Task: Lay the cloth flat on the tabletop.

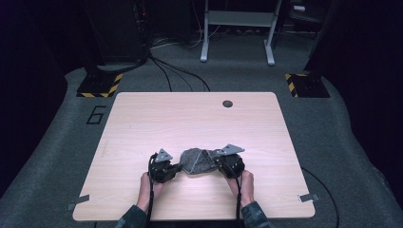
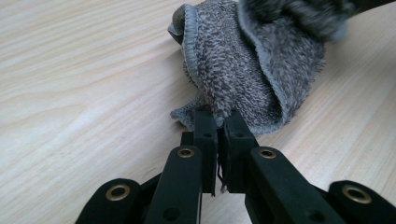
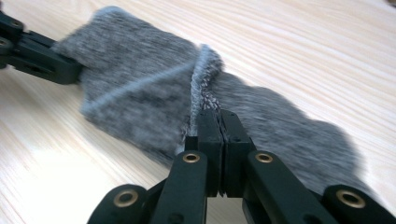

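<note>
Left tool [image 2: 218,126] and right tool [image 3: 218,122], each clamped on an edge of the grey towel [image 1: 197,160], which lies bunched between them on the desk [image 1: 190,118]. Thin edge pinches could slip if pulled apart sharply.

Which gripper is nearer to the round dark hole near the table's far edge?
The right gripper, though not by much. The hole lies almost straight beyond it; the left gripper sits farther off to the left, across the grey towel.
</note>
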Motion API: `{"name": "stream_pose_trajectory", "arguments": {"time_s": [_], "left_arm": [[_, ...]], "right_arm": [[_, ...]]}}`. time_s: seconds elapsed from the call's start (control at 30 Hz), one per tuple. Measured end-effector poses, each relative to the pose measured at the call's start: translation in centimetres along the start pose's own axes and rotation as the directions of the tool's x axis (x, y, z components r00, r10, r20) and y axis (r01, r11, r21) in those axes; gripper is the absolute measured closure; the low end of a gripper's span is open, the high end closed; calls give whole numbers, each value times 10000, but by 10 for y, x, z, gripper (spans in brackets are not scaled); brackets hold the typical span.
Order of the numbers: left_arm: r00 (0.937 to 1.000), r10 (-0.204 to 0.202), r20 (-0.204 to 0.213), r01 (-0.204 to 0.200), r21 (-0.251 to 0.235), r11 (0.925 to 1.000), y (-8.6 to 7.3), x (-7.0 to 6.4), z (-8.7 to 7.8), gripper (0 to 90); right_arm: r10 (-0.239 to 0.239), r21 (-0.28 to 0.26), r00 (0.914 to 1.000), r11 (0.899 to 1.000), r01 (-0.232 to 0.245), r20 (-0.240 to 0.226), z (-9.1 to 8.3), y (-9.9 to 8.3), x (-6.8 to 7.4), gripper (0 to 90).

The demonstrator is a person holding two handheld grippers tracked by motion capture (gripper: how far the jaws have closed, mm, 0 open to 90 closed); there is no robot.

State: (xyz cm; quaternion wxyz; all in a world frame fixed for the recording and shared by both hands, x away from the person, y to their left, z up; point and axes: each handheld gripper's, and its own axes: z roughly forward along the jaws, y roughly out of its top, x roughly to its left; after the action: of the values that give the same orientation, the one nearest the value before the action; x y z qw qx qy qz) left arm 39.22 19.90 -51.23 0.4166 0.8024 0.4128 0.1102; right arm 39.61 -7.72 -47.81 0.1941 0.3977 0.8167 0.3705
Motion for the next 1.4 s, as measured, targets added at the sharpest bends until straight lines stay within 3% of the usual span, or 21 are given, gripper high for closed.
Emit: {"name": "stream_pose_trajectory", "arguments": {"time_s": [0.13,0.3,0.43,0.6,0.67,0.77,0.8,0.83,0.87,0.9,1.0,1.03,1.13,1.2,1.4], "left_arm": [[9999,33,-159,-32,64,10000,0,6,-4,863],[9989,-277,-385,276,-45,9996,-2,17,-13,861],[9983,-506,-279,503,-109,9987,-5,22,-19,841],[9989,-416,-213,418,81,9991,-5,23,-22,567],[9989,-330,-324,332,50,9994,-7,19,-26,503],[9980,269,-578,-264,101,9996,-8,14,-27,439],[9980,269,-578,-264,101,9996,-8,14,-27,436],[9930,723,-934,-710,176,9973,-6,13,-25,424],[9930,723,-934,-710,176,9973,-6,13,-25,415],[9923,863,-887,-851,174,9962,-4,13,-24,415],[9968,601,-520,-599,51,9982,1,18,-21,459],[9994,224,-258,-226,-73,9997,3,21,-19,498],[9997,259,10,-259,-135,9996,3,22,-18,727],[9993,346,-111,-347,-91,9994,5,19,-17,834],[9981,551,-272,-557,-192,9983,12,15,-27,856]], "right_arm": [[195,-92,9995,9998,-193,242,-11,-4,-13,891],[237,-274,9974,9994,-219,679,-26,-3,-26,892],[482,-398,9963,9982,-454,717,-34,-2,-36,892],[676,-480,9949,9968,-641,746,-37,-7,-41,891],[847,-480,9942,9955,-816,669,-38,-9,-43,892],[887,-501,9938,9951,-855,664,-39,-9,-45,891],[867,-508,9941,9952,-835,655,-39,-10,-45,891],[741,-511,9949,9962,-707,685,-39,-10,-45,891],[741,-511,9949,9962,-707,685,-39,-10,-45,891],[839,-495,9940,9955,-806,695,-40,-10,-44,891],[911,-494,9939,9949,-881,627,-39,-14,-45,890],[949,-535,9936,9944,-917,618,-39,-15,-45,890],[943,-489,9936,9946,-913,626,-40,-15,-44,890],[875,-516,9946,9951,-846,562,-39,-15,-44,890],[884,-657,9946,9942,-847,553,-43,-13,-44,890]]}}
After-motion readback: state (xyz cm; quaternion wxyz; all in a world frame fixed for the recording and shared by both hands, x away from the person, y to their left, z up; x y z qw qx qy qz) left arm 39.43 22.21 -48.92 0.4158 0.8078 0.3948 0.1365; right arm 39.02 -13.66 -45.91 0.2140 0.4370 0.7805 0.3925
